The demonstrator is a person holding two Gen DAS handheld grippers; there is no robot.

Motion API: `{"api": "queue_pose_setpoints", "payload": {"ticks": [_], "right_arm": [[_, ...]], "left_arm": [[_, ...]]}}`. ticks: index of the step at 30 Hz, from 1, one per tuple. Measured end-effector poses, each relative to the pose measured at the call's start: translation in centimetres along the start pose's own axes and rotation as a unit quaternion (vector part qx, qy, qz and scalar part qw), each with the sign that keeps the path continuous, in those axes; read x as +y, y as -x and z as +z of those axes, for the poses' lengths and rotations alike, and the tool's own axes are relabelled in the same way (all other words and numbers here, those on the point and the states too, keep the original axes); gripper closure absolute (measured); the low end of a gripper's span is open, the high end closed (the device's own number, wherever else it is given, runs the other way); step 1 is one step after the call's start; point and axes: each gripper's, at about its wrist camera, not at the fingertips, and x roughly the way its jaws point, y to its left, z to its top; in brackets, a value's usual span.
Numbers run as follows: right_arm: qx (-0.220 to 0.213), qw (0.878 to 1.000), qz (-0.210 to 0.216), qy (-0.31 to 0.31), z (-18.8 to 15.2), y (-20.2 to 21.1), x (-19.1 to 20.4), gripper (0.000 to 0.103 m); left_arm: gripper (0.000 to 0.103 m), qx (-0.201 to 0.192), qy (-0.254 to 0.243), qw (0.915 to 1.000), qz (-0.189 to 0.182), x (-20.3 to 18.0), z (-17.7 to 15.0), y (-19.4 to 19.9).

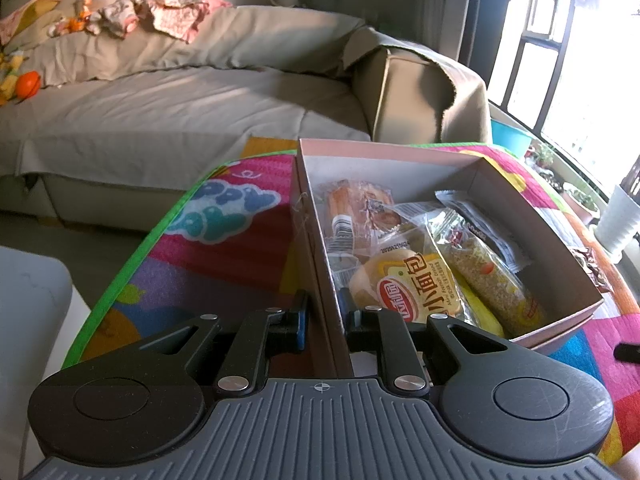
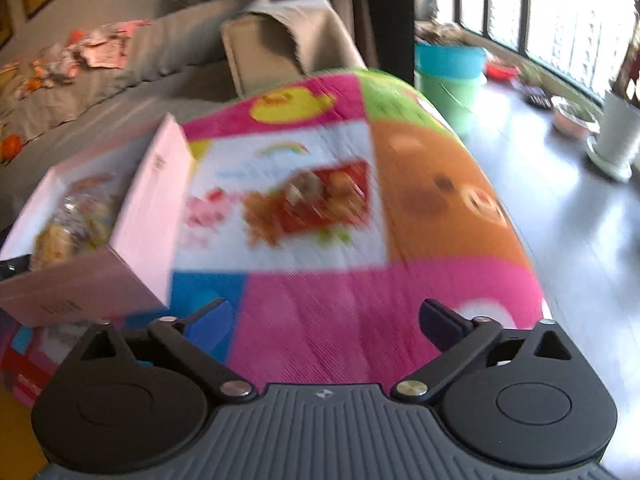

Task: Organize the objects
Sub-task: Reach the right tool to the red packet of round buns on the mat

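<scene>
Box (image 1: 472, 168): pink cardboard, on the colourful mat-covered surface (image 1: 224, 240), snack packets (image 1: 416, 280) inside.
Left gripper (image 1: 324, 312): clenched on the box's near wall.
Right gripper (image 2: 328, 320): released, jaws wide.
Red snack packet (image 2: 320, 196): on mat, beside box.

My left black two-finger gripper (image 1: 323, 312) points forward and downward, its jaws drawn almost together and pinching the thin cardboard wall of the pink box (image 1: 320, 248), one finger outside, one inside. My right black two-finger gripper (image 2: 326, 320) tilts downward too, jaws spread wide with nothing between them; its view is blurred.
</scene>
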Motion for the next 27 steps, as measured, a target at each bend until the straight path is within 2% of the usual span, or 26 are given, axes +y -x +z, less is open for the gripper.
{"api": "queue_pose_setpoints", "payload": {"ticks": [7,14,16,19,22,27], "right_arm": [[-0.043,0.997,-0.042,0.043,-3.1,-0.2,1.9,0.0],[-0.047,0.998,-0.007,0.036,-3.0,0.3,0.7,0.0],[-0.036,0.998,-0.003,0.048,-2.7,0.3,0.7,0.0],[-0.021,0.997,0.026,0.071,-1.2,0.1,0.6,0.0],[-0.05,0.997,0.017,0.059,1.5,-0.3,0.4,0.0],[-0.086,0.995,0.005,0.052,8.5,-3.1,0.1,0.0]], "left_arm": [[0.085,0.001,0.0,1.0,0.0,0.1,0.0,0.0],[0.085,0.0,0.001,1.0,0.001,0.0,-0.1,-0.1],[0.085,0.0,0.002,1.0,0.0,0.2,-0.2,-0.1],[0.085,0.0,0.002,1.0,0.001,0.2,-0.2,-0.1],[0.085,0.001,0.002,1.0,0.001,0.2,-0.3,-0.1],[0.085,0.001,0.002,1.0,0.001,0.2,-0.3,-0.1]]}}
